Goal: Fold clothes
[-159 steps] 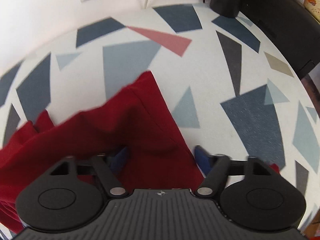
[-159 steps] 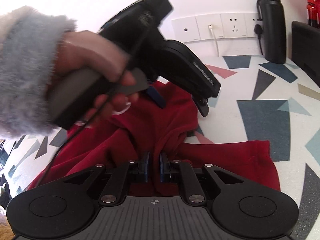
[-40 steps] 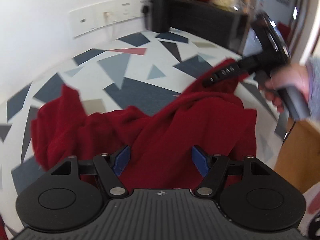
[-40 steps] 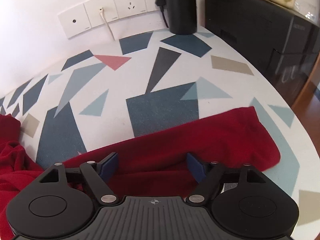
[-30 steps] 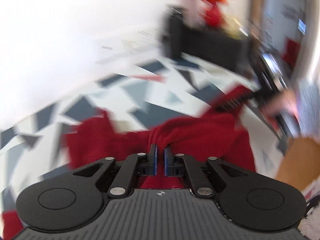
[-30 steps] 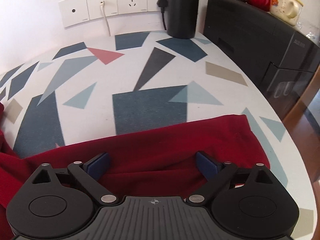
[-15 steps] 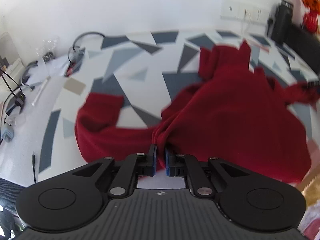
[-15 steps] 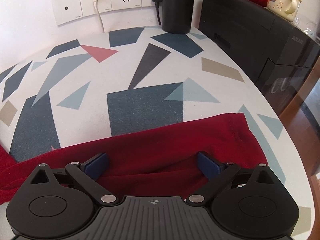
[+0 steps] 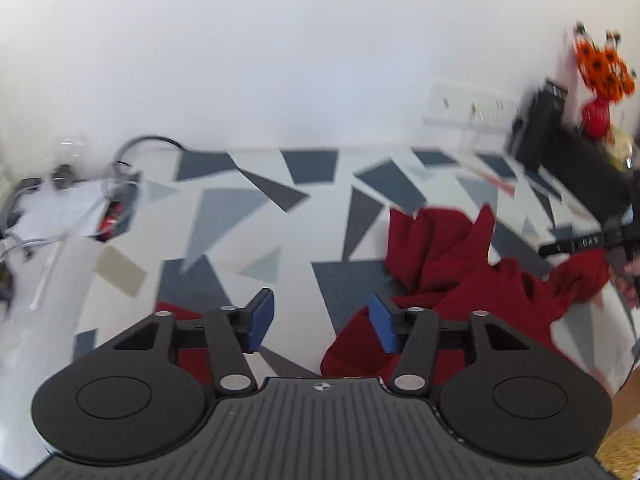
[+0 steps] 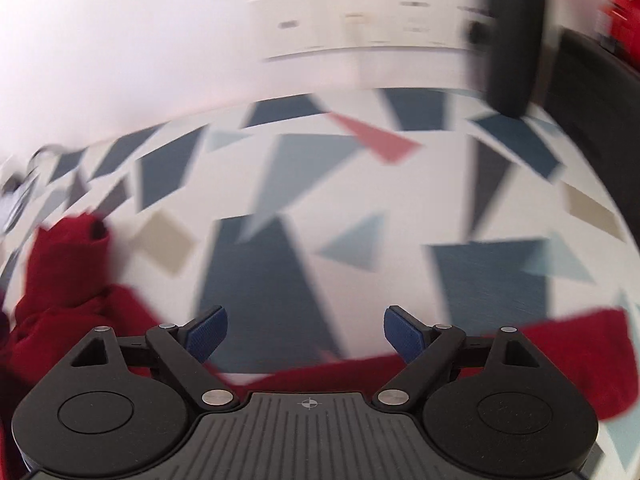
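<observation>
Lying crumpled on the patterned tablecloth, the red garment is partly hidden behind the left gripper and blurred below the right gripper, both spread wide and empty.

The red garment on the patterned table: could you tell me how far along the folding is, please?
Nothing looks folded yet: the red garment lies bunched and creased on the patterned table. Nothing is in hand either; the left gripper and right gripper are both open with only table between their fingers. The spreading flat and every fold remain.
</observation>
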A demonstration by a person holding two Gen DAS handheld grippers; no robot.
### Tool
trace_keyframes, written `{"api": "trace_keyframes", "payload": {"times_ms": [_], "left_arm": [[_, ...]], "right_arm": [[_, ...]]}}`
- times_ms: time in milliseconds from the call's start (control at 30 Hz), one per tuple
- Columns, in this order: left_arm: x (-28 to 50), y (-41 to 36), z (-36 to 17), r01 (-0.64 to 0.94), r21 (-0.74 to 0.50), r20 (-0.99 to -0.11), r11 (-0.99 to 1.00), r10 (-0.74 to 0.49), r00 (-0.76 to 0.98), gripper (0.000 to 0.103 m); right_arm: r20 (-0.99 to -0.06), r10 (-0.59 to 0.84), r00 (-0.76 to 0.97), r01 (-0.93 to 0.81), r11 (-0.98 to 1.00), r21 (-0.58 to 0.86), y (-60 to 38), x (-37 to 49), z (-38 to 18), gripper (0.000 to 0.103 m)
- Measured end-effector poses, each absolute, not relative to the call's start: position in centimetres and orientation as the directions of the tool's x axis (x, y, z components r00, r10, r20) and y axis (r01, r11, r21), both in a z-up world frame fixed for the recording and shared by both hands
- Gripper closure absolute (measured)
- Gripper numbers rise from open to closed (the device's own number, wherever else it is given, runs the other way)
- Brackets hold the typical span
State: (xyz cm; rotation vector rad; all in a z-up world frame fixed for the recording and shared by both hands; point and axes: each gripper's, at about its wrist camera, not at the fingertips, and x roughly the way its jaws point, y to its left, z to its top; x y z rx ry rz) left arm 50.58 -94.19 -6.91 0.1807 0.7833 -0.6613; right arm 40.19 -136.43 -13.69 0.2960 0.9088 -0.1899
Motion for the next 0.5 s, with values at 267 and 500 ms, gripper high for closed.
{"api": "trace_keyframes", "payload": {"times_ms": [267,500], "left_arm": [[54.2,-100.4,-13.7,0.795,-0.105,-0.805,0.598,-0.521,0.285,0.049],[52.6,-101.9,-15.6,0.831,-0.034,-0.821,0.555,-0.49,0.294,0.047]], "right_arm": [[-0.809,0.066,0.585,0.041,0.993,0.11,-129.8,44.7,-16.1,0.035],[-0.808,0.083,0.584,-0.042,0.997,0.072,-127.6,44.0,-15.7,0.084]]}}
